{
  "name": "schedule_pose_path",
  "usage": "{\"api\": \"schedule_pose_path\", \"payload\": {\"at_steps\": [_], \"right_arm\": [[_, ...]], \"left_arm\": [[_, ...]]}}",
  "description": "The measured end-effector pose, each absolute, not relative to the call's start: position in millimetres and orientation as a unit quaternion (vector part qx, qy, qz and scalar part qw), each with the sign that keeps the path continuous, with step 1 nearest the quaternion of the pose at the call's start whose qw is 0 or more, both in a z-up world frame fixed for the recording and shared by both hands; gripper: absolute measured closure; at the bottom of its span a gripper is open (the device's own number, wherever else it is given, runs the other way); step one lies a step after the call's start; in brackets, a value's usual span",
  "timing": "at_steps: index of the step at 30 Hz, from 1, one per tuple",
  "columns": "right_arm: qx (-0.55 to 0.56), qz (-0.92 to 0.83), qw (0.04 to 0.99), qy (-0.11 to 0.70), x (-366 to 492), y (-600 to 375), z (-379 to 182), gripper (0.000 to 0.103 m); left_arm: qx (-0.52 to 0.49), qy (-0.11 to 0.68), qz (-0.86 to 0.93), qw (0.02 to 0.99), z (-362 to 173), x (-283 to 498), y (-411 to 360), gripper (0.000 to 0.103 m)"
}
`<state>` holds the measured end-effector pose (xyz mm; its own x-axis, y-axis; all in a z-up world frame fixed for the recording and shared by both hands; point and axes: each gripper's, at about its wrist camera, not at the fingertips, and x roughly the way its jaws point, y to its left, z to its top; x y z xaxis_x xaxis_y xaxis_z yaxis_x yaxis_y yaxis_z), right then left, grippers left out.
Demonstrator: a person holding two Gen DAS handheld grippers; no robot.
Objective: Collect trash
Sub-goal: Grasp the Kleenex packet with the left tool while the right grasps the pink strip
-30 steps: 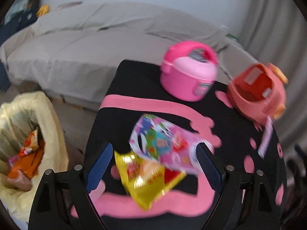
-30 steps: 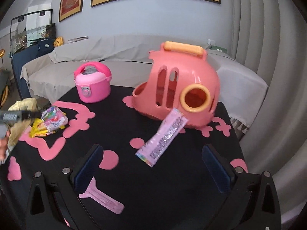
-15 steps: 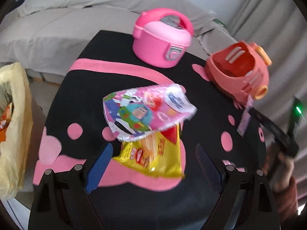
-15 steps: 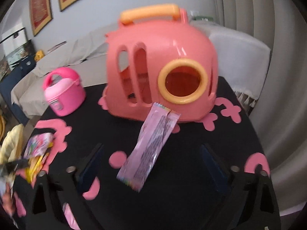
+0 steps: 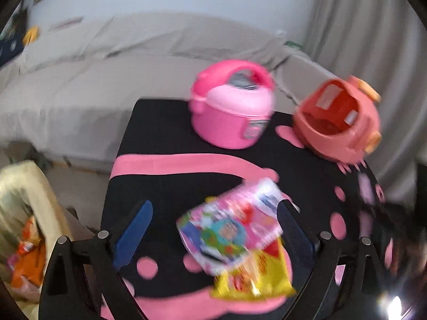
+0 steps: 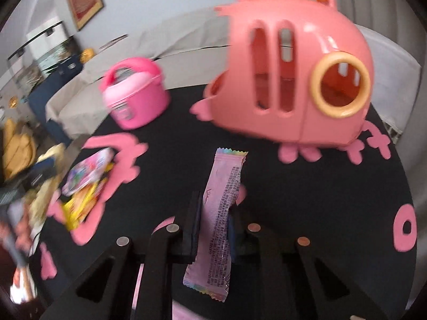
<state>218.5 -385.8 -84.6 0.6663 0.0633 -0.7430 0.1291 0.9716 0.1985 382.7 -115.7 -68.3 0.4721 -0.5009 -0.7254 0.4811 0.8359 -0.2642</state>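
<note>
My right gripper (image 6: 213, 213) is shut on a long pale pink wrapper (image 6: 222, 208), which sticks out forward and back between the fingers over the black table. My left gripper (image 5: 213, 229) is open above a pink cartoon snack bag (image 5: 229, 229) that lies on a yellow snack bag (image 5: 253, 280). Both bags also show in the right wrist view, the pink one (image 6: 88, 170) over the yellow one (image 6: 80, 208), at the table's left side.
A pink toy rice cooker (image 5: 232, 112) and a salmon toy pet carrier (image 5: 339, 122) stand at the far side of the black table (image 5: 165, 186) with pink shapes. A yellow-lined trash bin (image 5: 24, 229) holding wrappers sits left of the table. A grey sofa lies behind.
My right gripper moved forward and shut on the pale pink wrapper. My left gripper swung over the two snack bags and stays open; the view is blurred by motion.
</note>
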Motion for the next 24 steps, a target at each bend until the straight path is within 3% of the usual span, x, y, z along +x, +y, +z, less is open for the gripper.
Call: {"api": "schedule_pose_path", "payload": {"at_steps": [4,10,17,24], "right_arm": [[0.090,-0.009,0.905,0.415,201.2,-371.7,-82.6,0.088],[0.063,-0.019,0.909,0.412,184.5,-368.3,-81.1,0.087],[0.058,-0.015,0.912,0.406,181.4,-359.5,-82.2,0.087],[0.046,-0.014,0.918,0.393,174.1,-353.0,-73.9,0.088]], "left_arm": [[-0.088,0.512,-0.289,0.804,-96.7,416.2,-111.6,0.018],[-0.066,0.510,-0.325,0.794,-84.9,389.7,-116.7,0.034],[-0.041,0.505,-0.311,0.804,-79.5,354.2,-126.3,0.082],[-0.016,0.472,-0.303,0.827,-64.1,322.6,-119.5,0.092]]}}
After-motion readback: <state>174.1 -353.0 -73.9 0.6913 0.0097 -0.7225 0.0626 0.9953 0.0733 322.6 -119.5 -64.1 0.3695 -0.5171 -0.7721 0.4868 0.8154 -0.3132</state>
